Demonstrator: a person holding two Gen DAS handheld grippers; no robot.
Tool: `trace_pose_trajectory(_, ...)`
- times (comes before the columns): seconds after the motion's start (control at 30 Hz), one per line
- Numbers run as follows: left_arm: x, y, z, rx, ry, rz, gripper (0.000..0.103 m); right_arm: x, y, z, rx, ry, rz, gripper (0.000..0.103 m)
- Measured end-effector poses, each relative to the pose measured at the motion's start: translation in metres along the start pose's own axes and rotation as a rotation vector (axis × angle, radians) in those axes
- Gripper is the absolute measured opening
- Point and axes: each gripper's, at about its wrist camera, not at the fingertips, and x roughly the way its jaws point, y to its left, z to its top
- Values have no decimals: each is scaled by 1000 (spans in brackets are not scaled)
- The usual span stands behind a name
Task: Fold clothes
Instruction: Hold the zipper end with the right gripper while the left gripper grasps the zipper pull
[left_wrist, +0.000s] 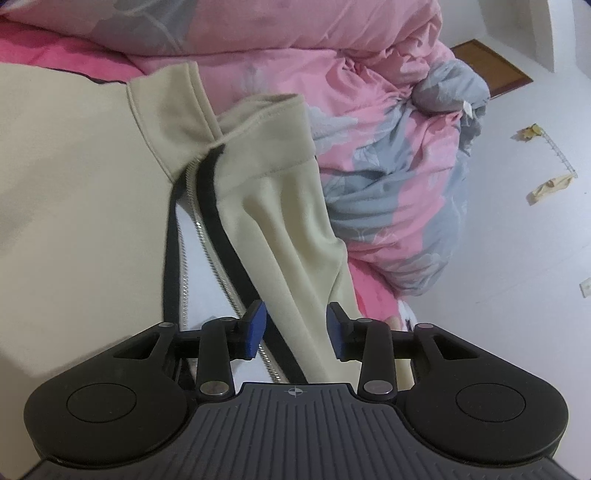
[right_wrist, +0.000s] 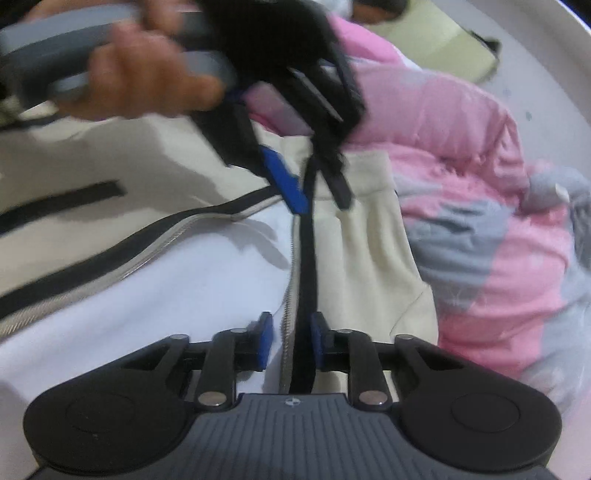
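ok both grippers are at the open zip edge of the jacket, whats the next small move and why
Probably close the right gripper on the black zip edge. Its jaws straddle that edge with a gap showing, and the left gripper also stands open around the beige front panel, so nothing looks gripped yet.

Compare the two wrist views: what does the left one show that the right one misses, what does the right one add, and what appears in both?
Left wrist only: the floor with scraps and a brown mat.
Right wrist only: a hand holding the left gripper, and the black stripe on the jacket.
Both: the beige jacket with its zipper, the white lining and the pink-grey quilt.
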Motion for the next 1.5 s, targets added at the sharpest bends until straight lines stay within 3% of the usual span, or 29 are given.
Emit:
trace_pose_trajectory(0.17, 0, 4, -2, -10, 28, -14, 40, 1, -32, -5, 268, 7, 70, 10)
trace_pose_trajectory(0.43, 21, 0, -9, -39, 93, -33, 48, -1, -110, -48, 927, -96, 397, 10)
trace_pose_trajectory(0.57, 28, 8, -4, -96, 74, -31, 49, 7, -123, -62, 1128, -141, 570, 10)
trace_pose_trajectory(0.7, 33, 15, 4, -138, 38, -26, 48, 9, -121, -55, 1128, -156, 621, 10)
trace_pose_trajectory(0.87, 23, 17, 22, -107, -49, 13, 37, 5, -115, -39, 1075, -166, 647, 10)
trace_pose_trajectory(1.07, 18, 20, 30, -47, -82, 72, 10, 4, -104, -22, 1028, -151, 678, 10)
trace_pose_trajectory(1.23, 1, 3, 31, 94, -135, 146, 3, 4, -95, -1, 999, -126, 719, 10)
trace_pose_trajectory(1.37, 0, 4, 33, 153, -143, 220, 3, 18, -77, 19, 940, -53, 729, 10)
trace_pose_trajectory(1.5, 19, 11, 27, 211, -96, 333, 5, 47, -51, 27, 880, 92, 670, 13)
